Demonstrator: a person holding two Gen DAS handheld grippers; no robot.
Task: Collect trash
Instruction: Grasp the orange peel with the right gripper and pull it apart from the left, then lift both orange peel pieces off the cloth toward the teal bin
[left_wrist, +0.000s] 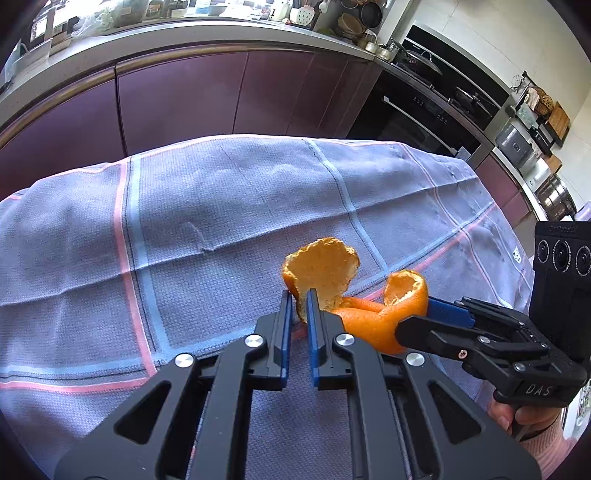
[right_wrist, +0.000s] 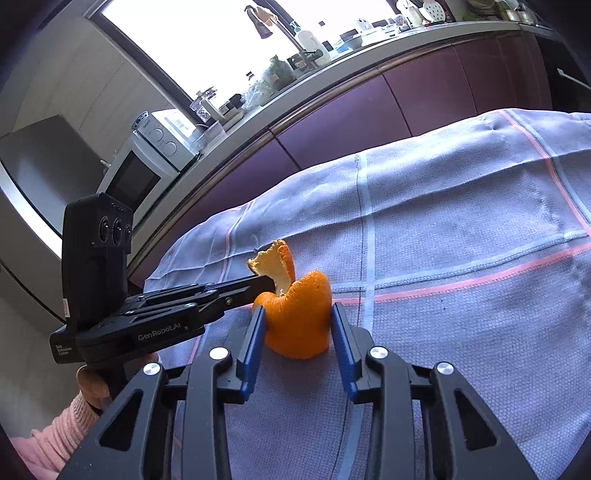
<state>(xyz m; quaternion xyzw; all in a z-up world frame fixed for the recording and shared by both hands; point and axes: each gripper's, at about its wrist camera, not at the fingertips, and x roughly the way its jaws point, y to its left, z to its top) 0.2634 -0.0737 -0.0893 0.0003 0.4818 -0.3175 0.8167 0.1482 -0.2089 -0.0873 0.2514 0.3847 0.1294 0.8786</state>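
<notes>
Left gripper has its jaws clenched on one end of the peel. Right gripper straddles the other end, jaws released, near the cloth-covered surface edge.

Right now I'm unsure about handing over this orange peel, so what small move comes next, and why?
Probably close the right gripper: its blue pads flank the orange peel without clearly pressing it, while the left gripper pinches the other end above the cloth.
</notes>
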